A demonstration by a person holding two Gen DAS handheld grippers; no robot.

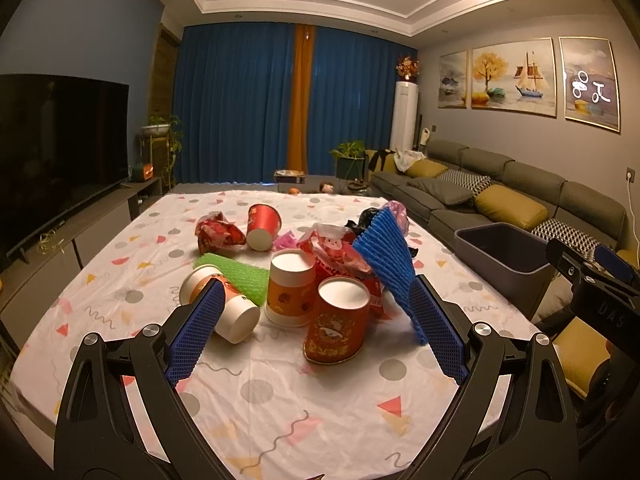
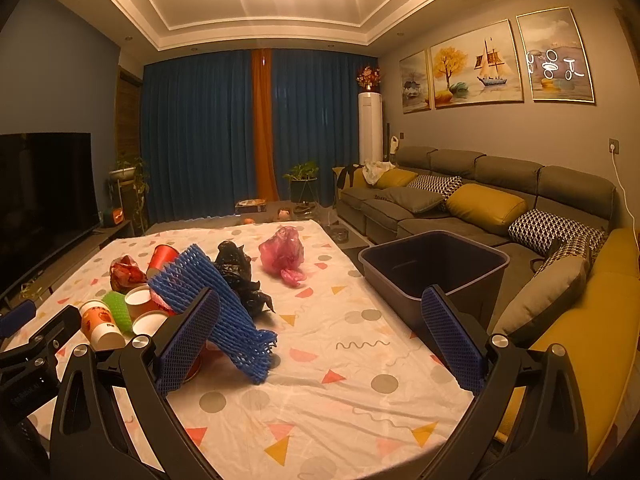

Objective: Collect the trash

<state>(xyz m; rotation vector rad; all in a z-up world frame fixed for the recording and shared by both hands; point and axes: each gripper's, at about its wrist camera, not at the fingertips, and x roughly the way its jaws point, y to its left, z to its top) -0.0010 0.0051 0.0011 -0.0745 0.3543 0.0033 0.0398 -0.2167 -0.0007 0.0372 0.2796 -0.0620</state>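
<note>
While my left gripper (image 1: pixel 316 312) and right gripper (image 2: pixel 320 324) both hang above the patterned tablecloth (image 2: pixel 320 400) with fingers spread apart and empty, the trash lies heaped mid-table: paper cups (image 1: pixel 340 320), blue foam netting (image 2: pixel 224 312), black bag (image 2: pixel 240 276), pink bag (image 2: pixel 282 256); grey bin (image 2: pixel 436 272) at the right edge.

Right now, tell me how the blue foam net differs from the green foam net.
The blue foam net is larger and props up, leaning over the cups; the green foam net is smaller and lies low on the tablecloth among the cups. Blue sits toward the bin, green farther away. Both are ribbed mesh sleeves, untouched.
</note>
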